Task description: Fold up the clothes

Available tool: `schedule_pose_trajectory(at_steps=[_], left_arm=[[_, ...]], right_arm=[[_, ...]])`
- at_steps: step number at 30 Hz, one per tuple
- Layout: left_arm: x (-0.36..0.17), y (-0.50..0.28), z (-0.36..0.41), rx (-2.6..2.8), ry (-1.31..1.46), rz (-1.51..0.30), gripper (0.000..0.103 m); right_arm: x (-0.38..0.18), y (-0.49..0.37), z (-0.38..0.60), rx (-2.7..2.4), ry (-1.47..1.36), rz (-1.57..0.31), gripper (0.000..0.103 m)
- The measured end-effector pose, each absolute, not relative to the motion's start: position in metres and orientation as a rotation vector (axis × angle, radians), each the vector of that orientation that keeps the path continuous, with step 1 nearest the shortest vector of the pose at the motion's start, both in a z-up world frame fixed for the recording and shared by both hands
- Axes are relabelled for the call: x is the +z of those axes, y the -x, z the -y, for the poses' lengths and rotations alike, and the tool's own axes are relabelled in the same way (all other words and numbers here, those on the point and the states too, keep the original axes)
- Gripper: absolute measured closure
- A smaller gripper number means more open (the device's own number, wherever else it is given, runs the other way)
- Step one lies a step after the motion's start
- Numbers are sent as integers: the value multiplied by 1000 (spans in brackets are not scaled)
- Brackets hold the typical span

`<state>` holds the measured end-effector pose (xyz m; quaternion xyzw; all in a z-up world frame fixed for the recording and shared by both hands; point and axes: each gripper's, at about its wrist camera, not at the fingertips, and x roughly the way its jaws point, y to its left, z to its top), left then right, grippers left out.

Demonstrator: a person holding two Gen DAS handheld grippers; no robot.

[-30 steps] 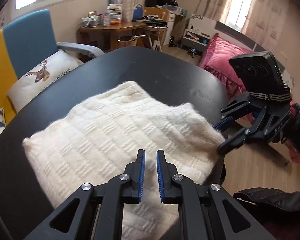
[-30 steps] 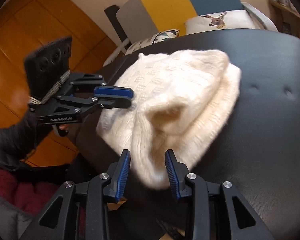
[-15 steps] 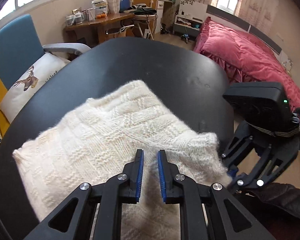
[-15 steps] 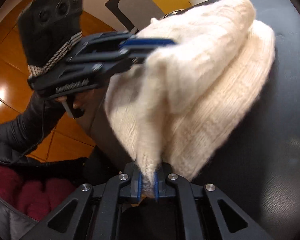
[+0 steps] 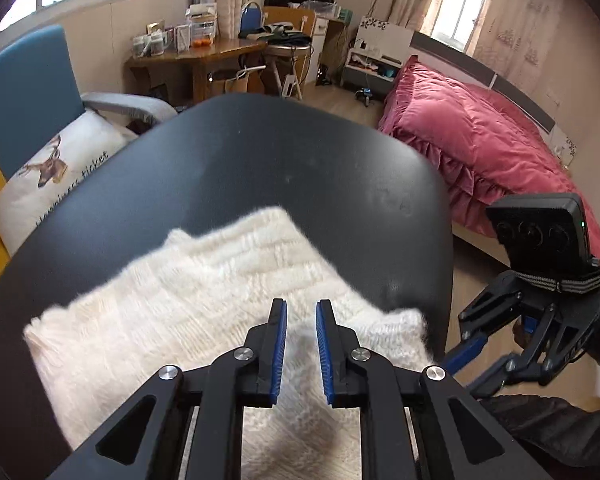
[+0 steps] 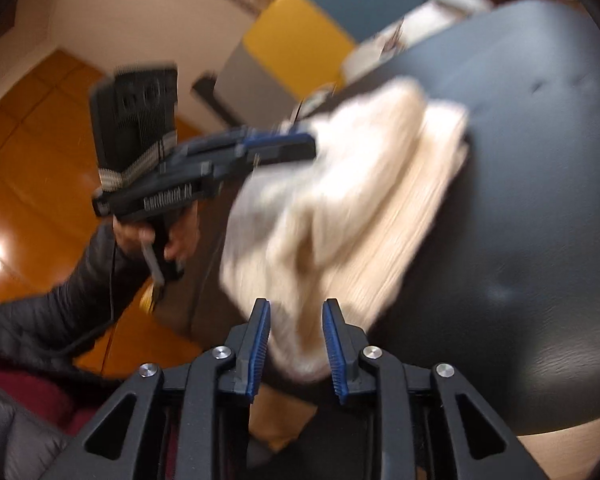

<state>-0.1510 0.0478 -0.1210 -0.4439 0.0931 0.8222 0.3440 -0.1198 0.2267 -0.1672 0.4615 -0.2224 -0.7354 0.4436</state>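
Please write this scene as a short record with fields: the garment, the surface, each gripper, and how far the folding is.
garment: cream knit sweater, in layers, a fold along its top
surface: black table; sweater near the edge closest to the person
left gripper: jaws slightly apart over the sweater, not gripping it
right gripper: jaws have just been opening; a sweater corner lies between them, not pinched
folding: partly done; the right-side corner looks loose
view quality: right wrist picture is blurred
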Motion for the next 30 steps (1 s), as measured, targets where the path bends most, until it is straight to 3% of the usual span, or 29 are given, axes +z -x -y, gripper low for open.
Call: schedule_pose_trajectory(at_steps=[3, 8, 10, 12, 14, 23, 30], left_arm=[[-117, 163, -50, 2110, 1179, -216, 87], [-120, 180, -57, 2070, 1231, -162, 87], [-121, 186, -58, 2057, 1238, -154, 87], [-122, 191, -61, 2040, 1248, -139, 87], [-126, 198, -68, 2016, 1266, -144, 87], [-183, 222, -98, 1993, 1429, -90, 84], [-132, 210, -63, 2070, 1298, 16, 83]], right_arm=[[-174, 127, -227, -1832, -1133, 712, 72], [-190, 119, -214, -1834, -1156, 828, 69], [-192, 119, -212, -1868, -1192, 805, 69], [-194, 123, -224, -1945, -1271, 721, 83], [-198, 119, -223, -1978, -1316, 661, 86], [-217, 105, -226, -1959, -1330, 690, 91], [-219, 99, -230, -1924, -1335, 728, 86]])
